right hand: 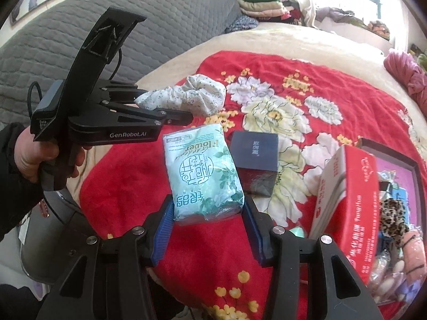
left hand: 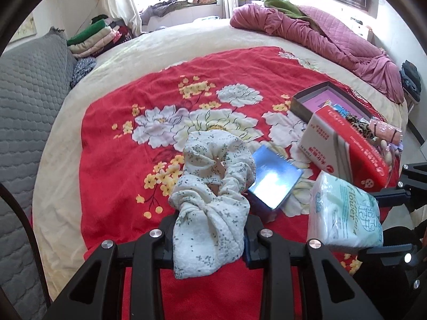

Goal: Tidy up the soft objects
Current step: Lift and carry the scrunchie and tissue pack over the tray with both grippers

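**White scrunchie & tissue pack both gripped above bed**

L gripper (left hand: 209, 236) nearly closed, pinching floral scrunchie (left hand: 210, 184). R gripper (right hand: 208, 210) about half open, pads clamping mint tissue pack (right hand: 202, 170). Dark blue box (right hand: 253, 162) just beyond pack on red blanket (right hand: 293, 85); red carton (right hand: 347, 200) to R.

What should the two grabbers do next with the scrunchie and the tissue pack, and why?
Probably carry both toward the open box. The left gripper is shut on the floral scrunchie, the right gripper on the tissue pack, both lifted off the red blanket; the box already holds soft accessories.
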The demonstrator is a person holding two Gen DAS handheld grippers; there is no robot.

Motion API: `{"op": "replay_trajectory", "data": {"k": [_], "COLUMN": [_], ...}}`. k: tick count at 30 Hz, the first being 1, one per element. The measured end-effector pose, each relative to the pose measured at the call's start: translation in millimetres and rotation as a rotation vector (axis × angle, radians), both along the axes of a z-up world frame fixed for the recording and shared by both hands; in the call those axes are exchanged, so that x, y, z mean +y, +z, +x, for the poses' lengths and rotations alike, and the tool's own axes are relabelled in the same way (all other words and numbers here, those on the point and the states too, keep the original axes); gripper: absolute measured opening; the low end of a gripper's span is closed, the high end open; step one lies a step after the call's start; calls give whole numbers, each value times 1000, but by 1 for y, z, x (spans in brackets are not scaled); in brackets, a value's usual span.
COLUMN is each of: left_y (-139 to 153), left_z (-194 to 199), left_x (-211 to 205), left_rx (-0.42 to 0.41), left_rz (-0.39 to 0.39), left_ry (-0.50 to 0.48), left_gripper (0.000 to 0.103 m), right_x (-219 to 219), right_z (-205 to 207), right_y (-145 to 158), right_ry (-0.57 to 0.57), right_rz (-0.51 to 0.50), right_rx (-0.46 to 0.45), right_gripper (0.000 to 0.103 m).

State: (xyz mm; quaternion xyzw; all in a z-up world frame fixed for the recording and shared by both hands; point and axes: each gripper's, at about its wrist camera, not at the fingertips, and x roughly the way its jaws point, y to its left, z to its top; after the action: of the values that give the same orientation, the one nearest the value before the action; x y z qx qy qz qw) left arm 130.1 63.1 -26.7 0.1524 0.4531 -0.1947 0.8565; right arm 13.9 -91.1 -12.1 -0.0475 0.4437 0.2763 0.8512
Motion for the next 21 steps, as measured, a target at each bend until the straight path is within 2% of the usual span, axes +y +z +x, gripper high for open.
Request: {"op": "replay_trajectory", "data": {"k": [13, 21], "left_y": [41, 52], "left_z": [-21, -25], "left_x": [-38, -73], "left_rx": [-60, -75], "left_rz": [21, 25], "left_ry": [-42, -88], "left_gripper": [34, 34], "right_x": [-39, -74], "right_z": [-23, -34], "right_y": [38, 49], "right_ry": [-59, -118], "right_rz": [36, 44], "right_rx": [-75, -96], "right_gripper": [51, 51]}}
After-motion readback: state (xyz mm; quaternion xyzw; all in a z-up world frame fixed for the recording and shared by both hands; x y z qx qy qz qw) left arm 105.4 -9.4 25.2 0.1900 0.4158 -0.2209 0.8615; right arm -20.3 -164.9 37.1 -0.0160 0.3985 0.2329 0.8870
